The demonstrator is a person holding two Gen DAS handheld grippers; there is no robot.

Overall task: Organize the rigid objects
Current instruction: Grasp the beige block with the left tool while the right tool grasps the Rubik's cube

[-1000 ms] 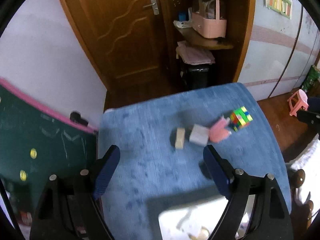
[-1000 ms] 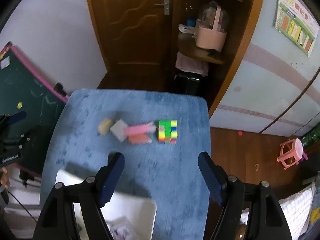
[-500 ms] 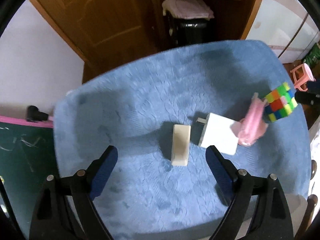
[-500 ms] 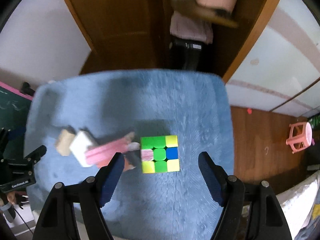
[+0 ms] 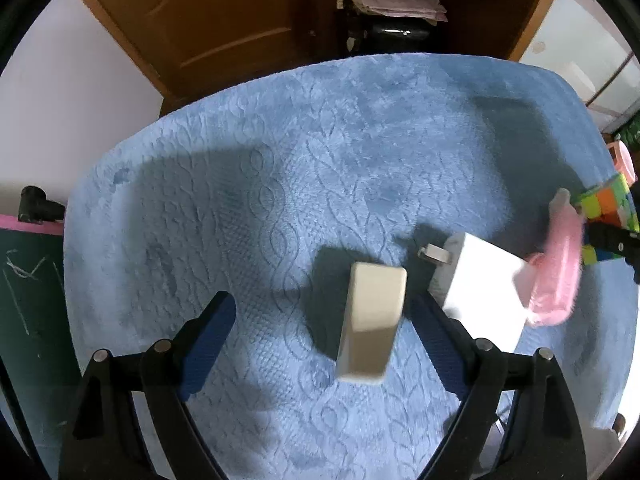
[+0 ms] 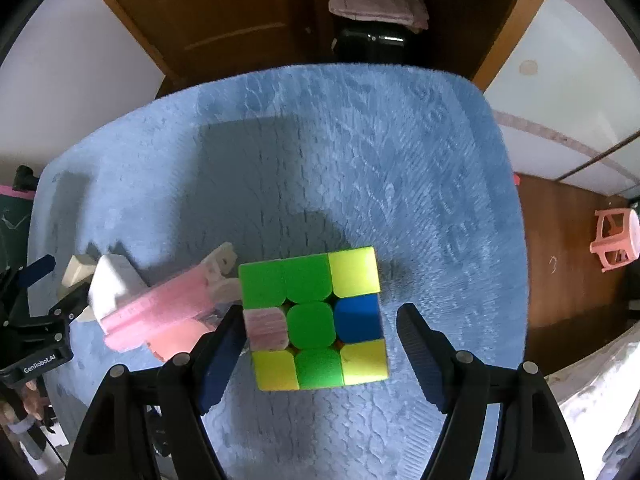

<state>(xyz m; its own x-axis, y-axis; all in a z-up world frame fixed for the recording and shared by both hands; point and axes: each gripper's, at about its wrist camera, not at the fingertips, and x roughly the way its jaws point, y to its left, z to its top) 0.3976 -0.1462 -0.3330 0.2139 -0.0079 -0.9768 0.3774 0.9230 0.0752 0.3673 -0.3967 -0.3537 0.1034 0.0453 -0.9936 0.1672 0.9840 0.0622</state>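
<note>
Left gripper (image 5: pixel 320 320) gapes wide around the cream block (image 5: pixel 370 324) on the blue desk (image 5: pixel 280 140); right gripper (image 6: pixel 320 340) spread wide, straddling the mostly green cube (image 6: pixel 316 316), gripping nothing.

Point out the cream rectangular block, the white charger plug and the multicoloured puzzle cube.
Cream rectangular block (image 5: pixel 370 322): left wrist view, on its upper face.
White charger plug (image 5: pixel 482 288): left wrist view, on its broad white face.
Multicoloured puzzle cube (image 6: pixel 314 318): right wrist view, on the green centre tile.
</note>
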